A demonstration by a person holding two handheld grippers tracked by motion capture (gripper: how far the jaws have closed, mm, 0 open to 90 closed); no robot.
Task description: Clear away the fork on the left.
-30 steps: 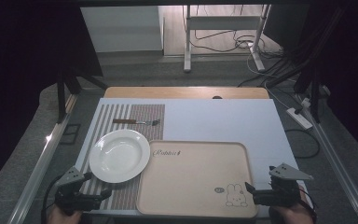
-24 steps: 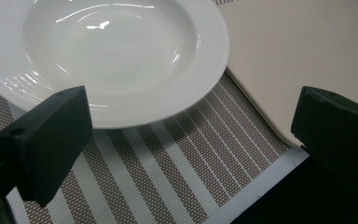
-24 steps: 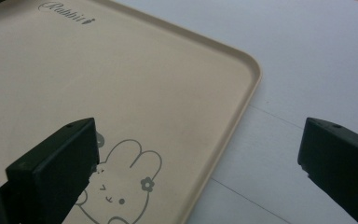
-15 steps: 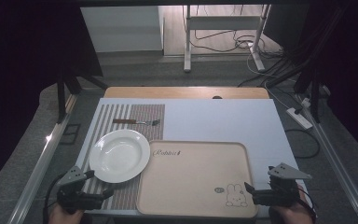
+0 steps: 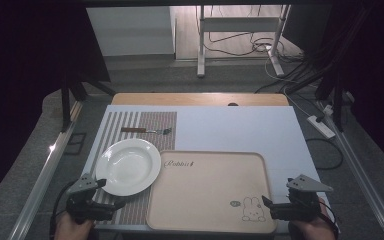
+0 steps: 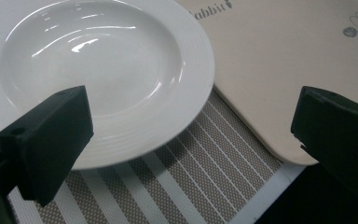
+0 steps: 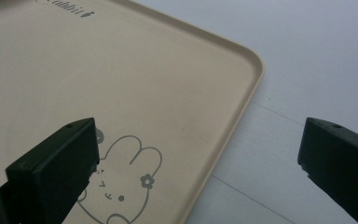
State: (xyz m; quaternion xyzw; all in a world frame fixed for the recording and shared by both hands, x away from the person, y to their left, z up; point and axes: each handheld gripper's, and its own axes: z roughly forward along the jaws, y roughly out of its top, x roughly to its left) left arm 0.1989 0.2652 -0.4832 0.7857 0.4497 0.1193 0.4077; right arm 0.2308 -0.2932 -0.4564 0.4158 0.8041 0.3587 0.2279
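A white deep plate (image 5: 128, 166) (image 6: 102, 74) rests on a striped placemat (image 5: 140, 132) (image 6: 186, 186), its right rim overlapping a beige tray (image 5: 210, 192) (image 6: 279, 70) (image 7: 121, 88) printed with a rabbit (image 5: 252, 210) (image 7: 116, 186). A fork (image 5: 146, 131) with a brown handle lies on the mat behind the plate. My left gripper (image 5: 112, 204) (image 6: 191, 140) is open at the plate's near edge, jaws spread wide with nothing between them. My right gripper (image 5: 269, 205) (image 7: 198, 158) is open at the tray's near right corner, one jaw over the rabbit, the other over the white table.
A white board (image 5: 240, 127) covers the wooden table (image 5: 200, 99). Beyond the table stand a white cabinet (image 5: 130, 30), metal legs (image 5: 200, 45) and floor cables (image 5: 240, 47). A power strip (image 5: 321, 126) lies on the floor at right.
Both grippers have shifted slightly inward; the left one edged closer to the plate's near rim. Plate, tray and fork have not moved.
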